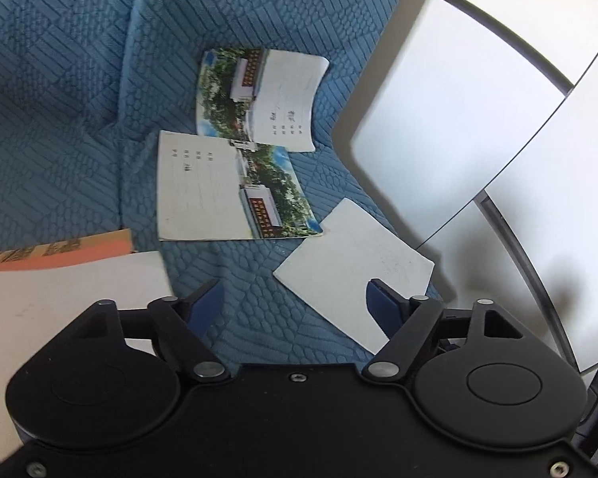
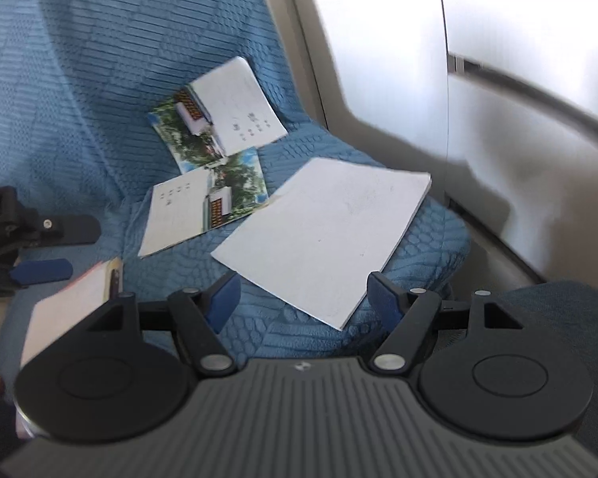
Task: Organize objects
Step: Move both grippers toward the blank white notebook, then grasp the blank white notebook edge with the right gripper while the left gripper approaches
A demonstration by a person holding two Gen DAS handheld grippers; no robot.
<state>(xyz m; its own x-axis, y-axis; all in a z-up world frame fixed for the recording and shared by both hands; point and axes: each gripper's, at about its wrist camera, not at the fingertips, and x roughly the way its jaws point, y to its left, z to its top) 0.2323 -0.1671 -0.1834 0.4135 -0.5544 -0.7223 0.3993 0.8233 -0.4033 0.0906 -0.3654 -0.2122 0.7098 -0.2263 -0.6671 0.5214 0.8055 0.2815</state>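
On the blue quilted cover (image 2: pixel 99 79) we see the plain white booklet (image 2: pixel 323 235) at 12 o'clock of the right tool (image 2: pixel 303 298), which gapes wide, empty. Left tool (image 1: pixel 295 302) likewise wide, empty; two photo-cover notebooks (image 1: pixel 227 191) (image 1: pixel 259 95) at its 11 o'clock.

A blue quilted cover (image 2: pixel 99 79) drapes a seat, filling the view from 9 to 12 o'clock. Pale glossy panels (image 2: pixel 518 20) with dark seams stand at 2 o'clock, brightly lit.
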